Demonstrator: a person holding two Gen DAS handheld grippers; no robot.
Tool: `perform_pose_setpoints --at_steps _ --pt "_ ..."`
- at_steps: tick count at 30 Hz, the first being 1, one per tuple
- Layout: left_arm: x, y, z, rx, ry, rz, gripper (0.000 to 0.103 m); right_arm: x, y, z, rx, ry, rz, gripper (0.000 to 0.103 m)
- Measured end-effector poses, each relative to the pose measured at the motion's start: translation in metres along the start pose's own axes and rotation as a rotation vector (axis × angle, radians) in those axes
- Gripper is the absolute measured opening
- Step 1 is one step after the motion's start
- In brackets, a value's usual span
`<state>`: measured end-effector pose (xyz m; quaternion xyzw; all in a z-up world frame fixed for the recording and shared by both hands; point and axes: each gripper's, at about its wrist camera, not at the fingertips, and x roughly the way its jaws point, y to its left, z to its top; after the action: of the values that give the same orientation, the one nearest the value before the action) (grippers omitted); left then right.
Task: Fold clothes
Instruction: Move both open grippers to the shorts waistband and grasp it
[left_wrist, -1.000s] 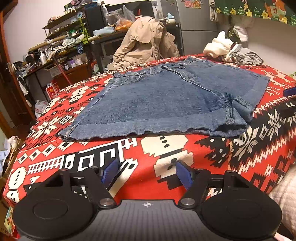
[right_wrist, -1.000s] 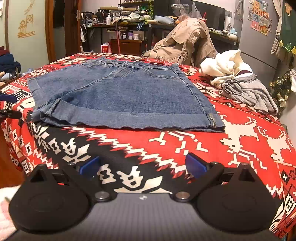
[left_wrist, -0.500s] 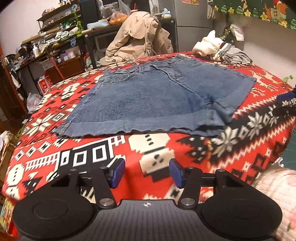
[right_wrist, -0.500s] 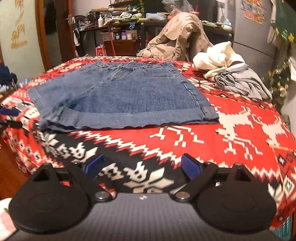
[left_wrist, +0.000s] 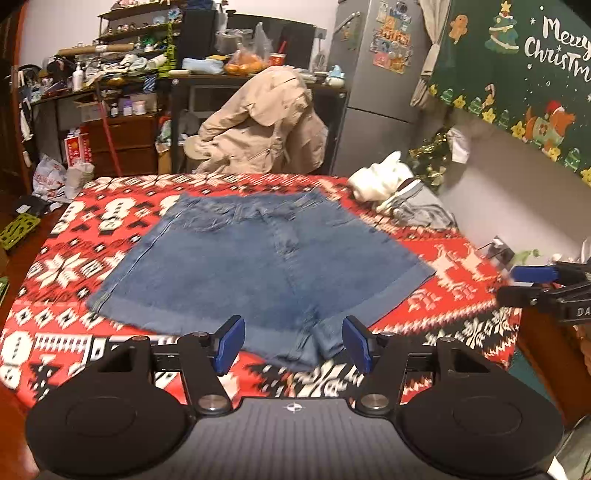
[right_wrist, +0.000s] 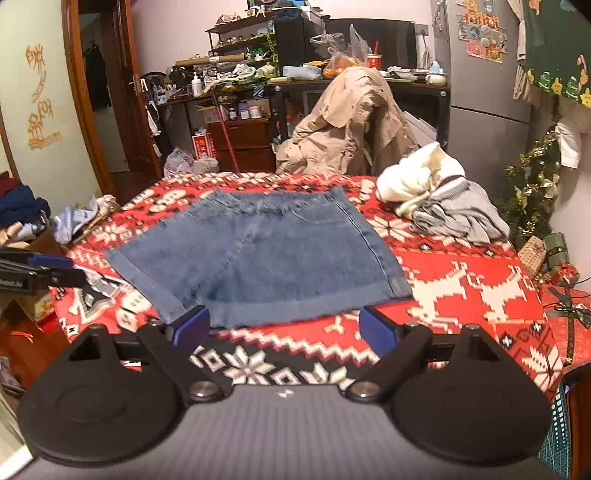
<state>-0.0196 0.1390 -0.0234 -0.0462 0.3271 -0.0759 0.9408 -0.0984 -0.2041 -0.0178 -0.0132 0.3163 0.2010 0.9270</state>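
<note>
Lying flat on table (left_wrist: 66, 258): denim shorts (left_wrist: 258, 266)

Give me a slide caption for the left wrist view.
Left gripper, open and empty, above denim shorts spread flat on a red patterned tablecloth.

Left gripper (left_wrist: 293, 345): black body, two round side discs, blue pads, silver pivot screws, ribbed grey top, small crosshair mark. Right gripper (right_wrist: 284, 326): same build.

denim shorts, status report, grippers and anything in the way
Left gripper open, jaws just opening, nothing between. Right gripper open, jaws just closing, empty. Denim shorts flat, unfolded on the patterned cloth. Clothes pile beside the shorts, clear.
</note>
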Motion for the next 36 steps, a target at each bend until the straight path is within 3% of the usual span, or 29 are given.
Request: perform_pose_setpoints --at_steps 5,12,14,18,20,22,23,24,26,27,30,36 --pt "0.026 -0.004 0.03 0.038 0.008 0.004 0.061 0.027 0.0 0.044 -0.011 0.04 -0.003 0.09" --pt "0.104 0.043 0.069 -0.07 -0.024 -0.015 0.059 0.146 -0.03 0.099 -0.005 0.066 0.023 0.089" --pt "0.133 0.062 0.088 -0.096 -0.028 -0.025 0.057 0.187 -0.038 0.114 -0.06 0.053 0.011 0.08" --pt "0.186 0.099 0.136 -0.099 -0.006 -0.073 0.05 0.262 -0.055 0.157 -0.106 0.084 0.037 0.052" --pt "0.205 0.115 0.151 -0.105 -0.013 -0.089 0.05 0.29 -0.067 0.175 -0.115 0.091 0.062 0.049" --pt "0.223 0.127 0.158 -0.121 -0.008 -0.071 0.049 0.317 -0.08 0.191 -0.118 0.091 0.083 0.039" --pt "0.232 0.13 0.16 -0.131 0.018 -0.045 0.04 0.331 -0.086 0.197 -0.115 0.092 0.088 0.035" --pt "0.241 0.134 0.162 -0.142 0.043 -0.019 0.024 0.343 -0.09 0.201 -0.105 0.1 0.086 0.025" --pt "0.255 0.139 0.166 -0.177 0.106 0.01 0.006 0.364 -0.099 0.205 -0.061 0.136 0.069 0.015" --pt "0.259 0.142 0.169 -0.211 0.13 0.012 0.006 0.372 -0.104 0.208 -0.038 0.159 0.066 0.008" --pt "0.258 0.144 0.184 -0.255 0.14 0.005 0.007 0.386 -0.113 0.217 -0.007 0.208 0.061 0.007" --pt "0.256 0.146 0.213 -0.233 0.162 0.085 0.006 0.396 -0.121 0.234 0.029 0.278 0.053 0.007"
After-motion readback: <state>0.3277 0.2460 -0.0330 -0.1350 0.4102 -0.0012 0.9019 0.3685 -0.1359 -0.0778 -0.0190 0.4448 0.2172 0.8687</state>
